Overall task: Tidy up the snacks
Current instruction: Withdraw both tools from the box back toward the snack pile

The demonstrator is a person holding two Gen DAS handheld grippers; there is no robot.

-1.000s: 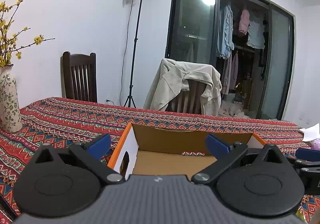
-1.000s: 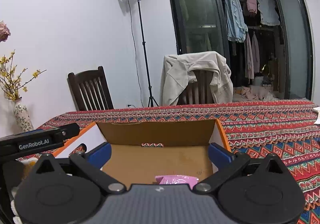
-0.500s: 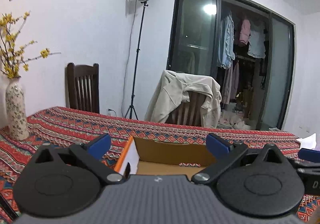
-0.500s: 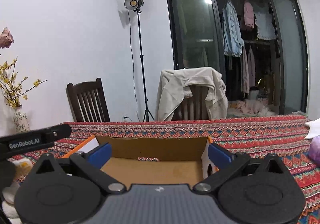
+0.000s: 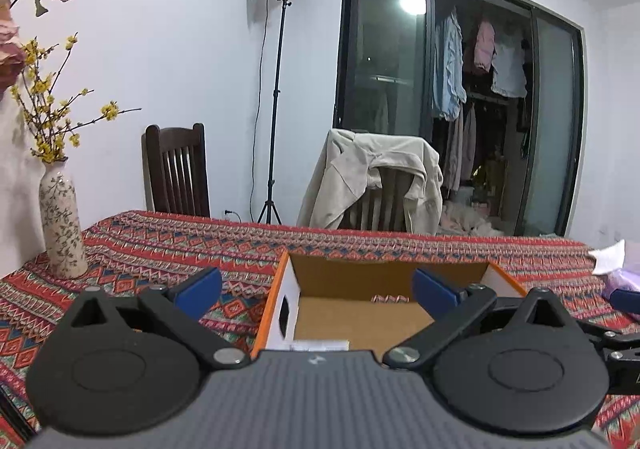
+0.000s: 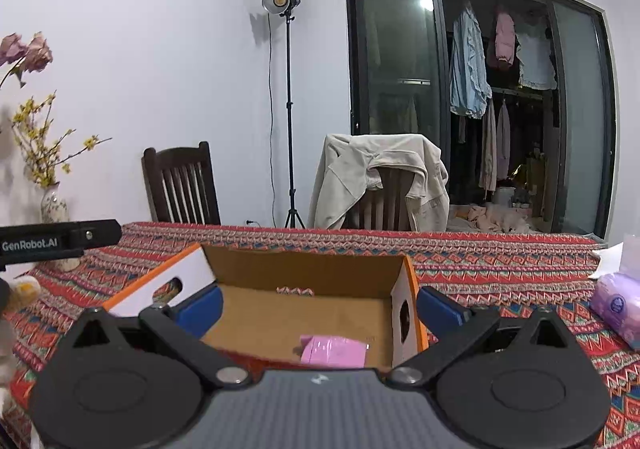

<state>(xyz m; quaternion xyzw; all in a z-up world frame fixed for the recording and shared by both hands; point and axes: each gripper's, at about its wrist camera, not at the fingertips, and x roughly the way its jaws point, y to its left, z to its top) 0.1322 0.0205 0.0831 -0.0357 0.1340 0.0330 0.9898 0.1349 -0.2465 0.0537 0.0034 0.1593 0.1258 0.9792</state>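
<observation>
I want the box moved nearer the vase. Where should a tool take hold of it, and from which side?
Grip the box's right end wall from above, near the oval handhole. It is a thin upright panel with open space both sides, so open fingers can straddle it. The pink packet inside lies clear of that wall.

"GenRobot.AI" in white on black left gripper point(image 6: 60, 242)

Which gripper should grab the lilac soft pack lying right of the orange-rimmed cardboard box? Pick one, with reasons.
Right, probably. The lilac soft pack lies just right of the right gripper, which is open and empty. For the left gripper, also open, it sits beyond the orange-rimmed cardboard box.
</observation>
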